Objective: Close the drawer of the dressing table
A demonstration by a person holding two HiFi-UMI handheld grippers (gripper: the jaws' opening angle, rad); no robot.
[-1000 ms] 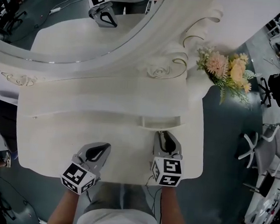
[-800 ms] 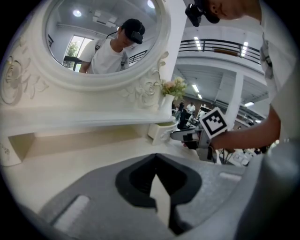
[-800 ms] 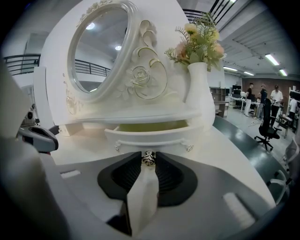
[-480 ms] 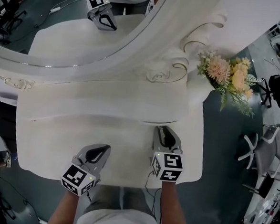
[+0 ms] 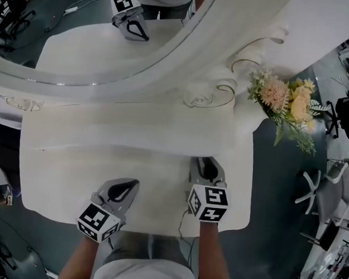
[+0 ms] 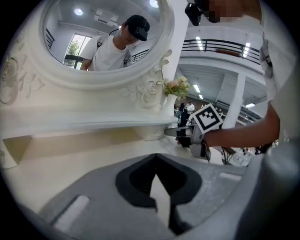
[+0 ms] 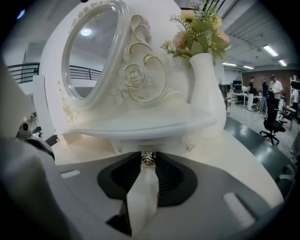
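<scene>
The white dressing table (image 5: 64, 176) has a raised shelf (image 5: 133, 127) under an oval mirror (image 5: 68, 45). The small drawer (image 7: 166, 142) under the shelf's right part sits pushed in, its front roughly level with the shelf edge. In the right gripper view the jaws of my right gripper (image 7: 148, 161) are closed on the drawer's small metal knob (image 7: 148, 158). From the head view this gripper (image 5: 206, 162) reaches under the shelf edge. My left gripper (image 5: 127, 186) hovers over the table top at the left, shut and holding nothing; its tips (image 6: 156, 158) meet.
A white vase of pink and yellow flowers (image 5: 286, 101) stands at the table's right end, near the right gripper; it also shows in the right gripper view (image 7: 205, 89). Office chairs (image 5: 314, 187) and dark floor lie to the right. The person's arms come from the near edge.
The drawer that stuck out from under the shelf has slid in out of sight. My right gripper moved forward with it. The left gripper stayed put.
</scene>
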